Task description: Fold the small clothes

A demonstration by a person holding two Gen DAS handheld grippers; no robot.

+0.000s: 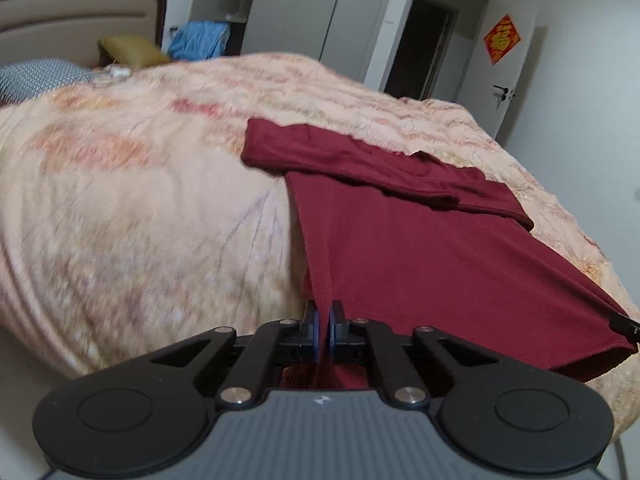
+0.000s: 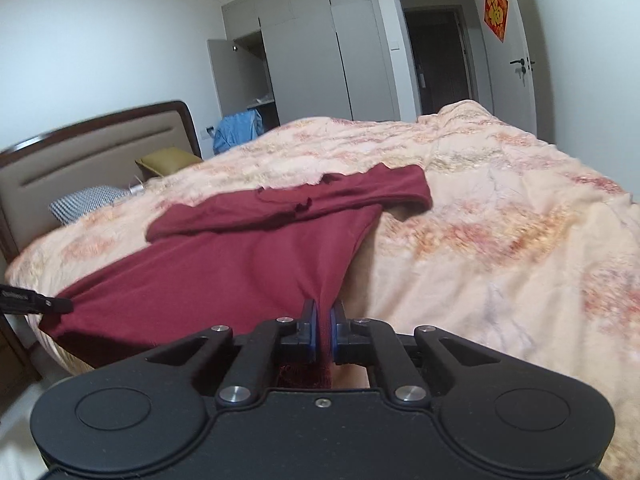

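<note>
A dark red long-sleeved garment (image 1: pixel 420 248) lies on the peach bedspread (image 1: pixel 140 208) with its sleeves folded across the far end. My left gripper (image 1: pixel 324 320) is shut on its near left hem corner, the cloth pulled into a taut ridge between the blue pads. In the right wrist view the same dark red garment (image 2: pixel 224 264) stretches away, and my right gripper (image 2: pixel 325 320) is shut on its near right hem corner. The right gripper's tip (image 1: pixel 626 325) shows at the far right of the left view; the left gripper's tip (image 2: pixel 36 300) shows at the left edge of the right view.
A padded headboard (image 2: pixel 100 148), a patterned pillow (image 2: pixel 86 200) and a mustard cushion (image 2: pixel 168 160) stand at the bed's head. Blue cloth (image 2: pixel 236 128) hangs by an open grey wardrobe (image 2: pixel 320 52). A door (image 2: pixel 508 56) stands open beside a dark doorway.
</note>
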